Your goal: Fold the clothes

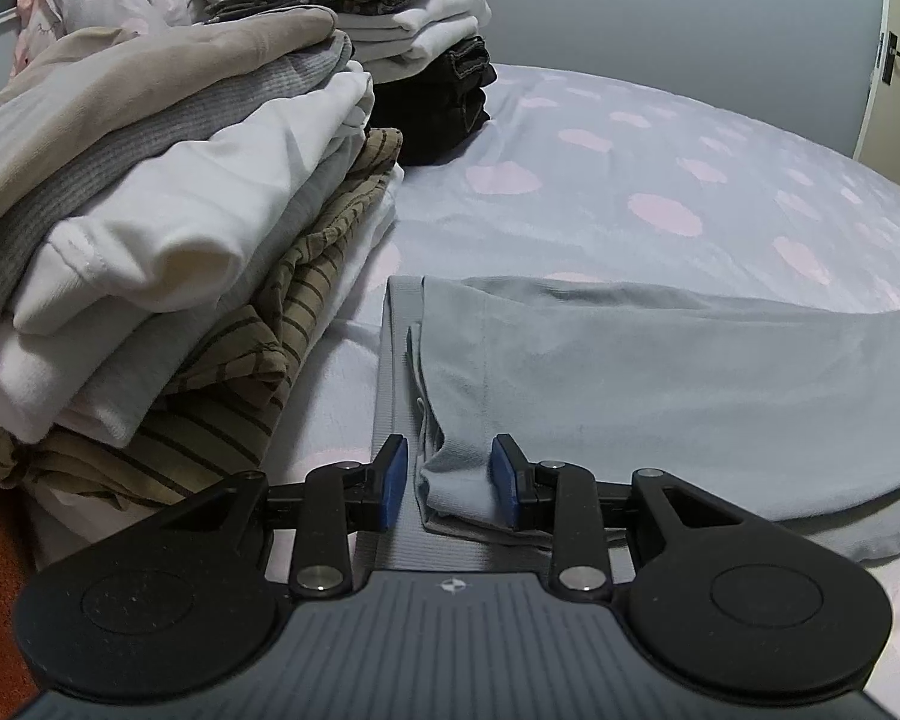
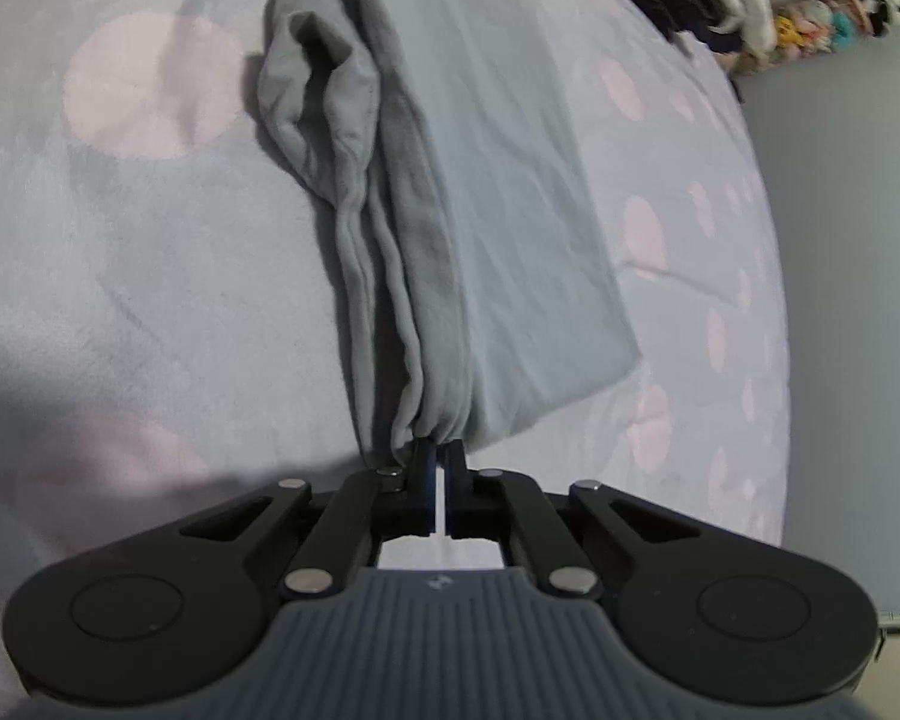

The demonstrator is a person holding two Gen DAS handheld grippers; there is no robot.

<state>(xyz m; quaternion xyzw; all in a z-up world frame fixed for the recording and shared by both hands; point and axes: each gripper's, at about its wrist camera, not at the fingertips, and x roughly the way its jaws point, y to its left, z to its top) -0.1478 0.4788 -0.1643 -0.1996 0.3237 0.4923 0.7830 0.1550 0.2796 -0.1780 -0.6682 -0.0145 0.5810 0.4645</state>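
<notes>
The garment [image 2: 510, 210] is lying on the bed [image 2: 120, 300], partly folded into a long strip. The right gripper [image 2: 441, 456] is pinching the near end of it, with its jaws squeezed together on the bunched edge. The left gripper [image 1: 449, 483] is sitting at the other end with its jaws apart on both sides of a folded corner; the pads are not pressing on the cloth yet.

In the right view the garment's long side is running from near to far, away from the right gripper. In the left view it is stretching off to the right, and a pile [image 1: 168, 228] of folded clothes is sitting just to its left.

I think the next fold is getting started. The left gripper needs to close on its corner, and then both ends can be lifted together.
</notes>
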